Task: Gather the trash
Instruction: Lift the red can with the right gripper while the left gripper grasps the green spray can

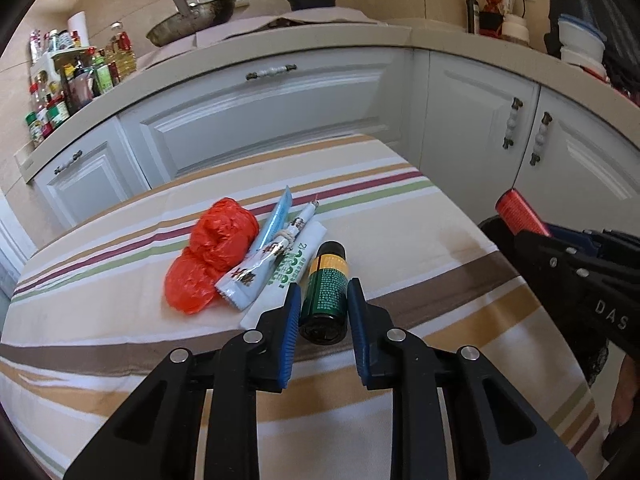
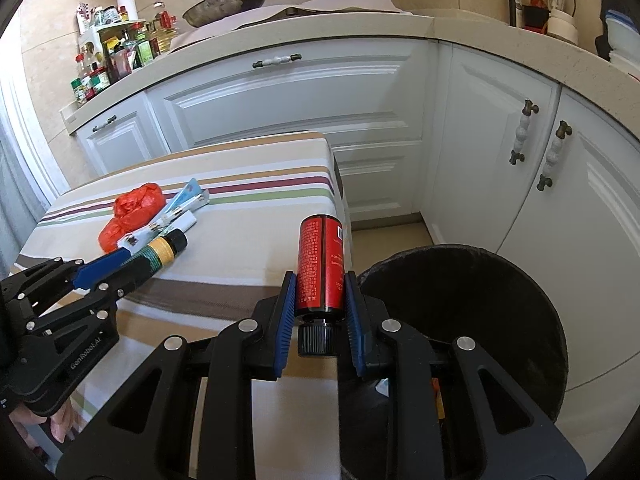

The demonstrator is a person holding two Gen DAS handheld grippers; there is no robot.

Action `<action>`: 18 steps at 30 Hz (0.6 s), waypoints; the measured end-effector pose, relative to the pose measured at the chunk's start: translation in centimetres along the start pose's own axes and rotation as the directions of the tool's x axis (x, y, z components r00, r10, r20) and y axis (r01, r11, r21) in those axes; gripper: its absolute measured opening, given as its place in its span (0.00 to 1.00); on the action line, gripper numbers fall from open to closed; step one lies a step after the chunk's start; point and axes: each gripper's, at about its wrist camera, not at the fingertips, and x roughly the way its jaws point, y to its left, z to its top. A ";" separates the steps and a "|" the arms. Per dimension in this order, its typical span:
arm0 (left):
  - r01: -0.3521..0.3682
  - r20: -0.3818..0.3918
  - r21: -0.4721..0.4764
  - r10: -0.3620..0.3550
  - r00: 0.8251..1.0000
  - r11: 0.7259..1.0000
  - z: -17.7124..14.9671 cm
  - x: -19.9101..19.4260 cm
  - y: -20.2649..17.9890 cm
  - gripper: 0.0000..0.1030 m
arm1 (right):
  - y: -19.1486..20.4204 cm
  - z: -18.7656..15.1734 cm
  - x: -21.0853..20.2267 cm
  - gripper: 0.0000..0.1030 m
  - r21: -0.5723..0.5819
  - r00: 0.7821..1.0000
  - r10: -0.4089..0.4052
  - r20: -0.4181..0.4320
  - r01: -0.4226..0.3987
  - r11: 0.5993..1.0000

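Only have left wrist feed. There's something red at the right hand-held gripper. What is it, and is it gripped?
Observer: It's a red cylindrical bottle with a black ribbed cap. The right hand-held gripper clamps it between both blue pads, cap toward the camera.
Operator: Where's the bin?
Observer: The round black bin is open, just right of that gripper. In the right wrist view, the bottle sits left of its rim.

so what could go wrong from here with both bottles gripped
The red bottle sits in the right hand-held gripper over the bin's near rim, so letting go now might drop it outside. The left hand-held gripper grips the green bottle right beside the white tube and could drag it along.
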 end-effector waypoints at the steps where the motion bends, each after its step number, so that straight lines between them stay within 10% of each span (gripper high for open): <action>1: 0.000 0.006 -0.005 0.000 1.000 1.000 -0.1 -0.4 0.0 0.24 | 0.1 -0.1 -0.2 0.23 -0.002 1.000 0.000 0.002 0.000 1.000; 18: -0.019 0.073 -0.072 0.025 0.997 0.997 -1.8 -5.8 1.4 0.24 | 1.4 -1.7 -5.1 0.23 -0.018 0.999 -0.016 0.051 0.017 1.000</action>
